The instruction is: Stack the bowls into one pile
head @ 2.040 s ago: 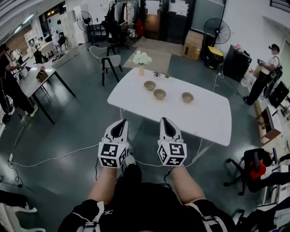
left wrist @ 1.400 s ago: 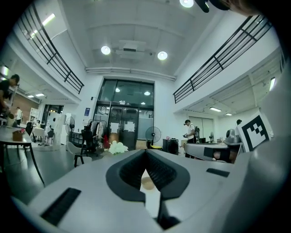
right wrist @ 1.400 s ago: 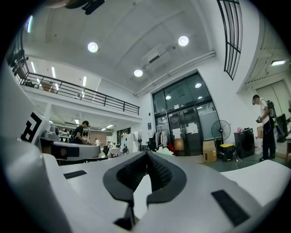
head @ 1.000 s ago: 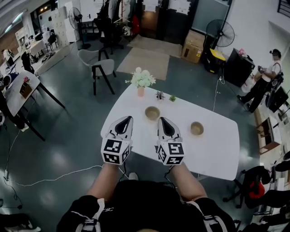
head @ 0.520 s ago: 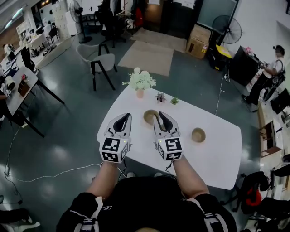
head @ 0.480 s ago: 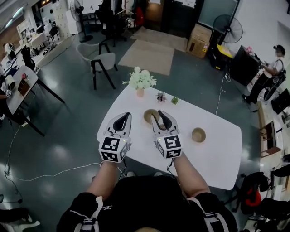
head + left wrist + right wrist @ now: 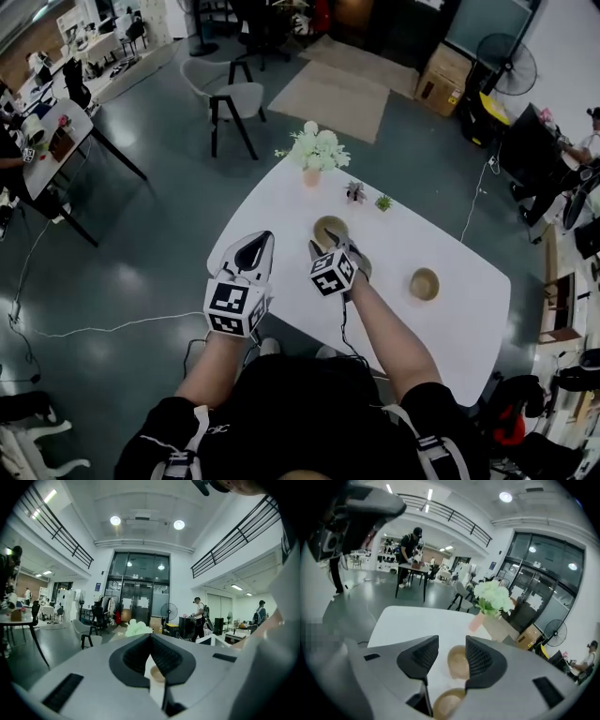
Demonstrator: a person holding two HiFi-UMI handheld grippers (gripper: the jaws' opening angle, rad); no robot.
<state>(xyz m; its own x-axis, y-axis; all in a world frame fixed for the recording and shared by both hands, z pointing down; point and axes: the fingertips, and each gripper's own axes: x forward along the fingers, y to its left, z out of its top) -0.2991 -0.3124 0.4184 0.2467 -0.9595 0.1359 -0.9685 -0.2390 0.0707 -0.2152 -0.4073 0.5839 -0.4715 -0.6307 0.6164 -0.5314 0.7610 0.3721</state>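
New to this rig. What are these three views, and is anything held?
No robot: a person holds hand tongs, each with a marker cube. One picture is from a head camera looking down; the other two from cameras on the tongs. The white table carries three tan bowls, unstacked: the far bowl, the near bowl under the right tongs, the side bowl, plus a flower vase. The left tongs are shut and empty. The right tongs have just been opening; the far bowl shows between them, ungripped.

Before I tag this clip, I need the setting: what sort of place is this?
Probably an open-plan workshop or lab hall, not a home: a mezzanine railing overhead, tall glass doors, a floor fan and a work table.
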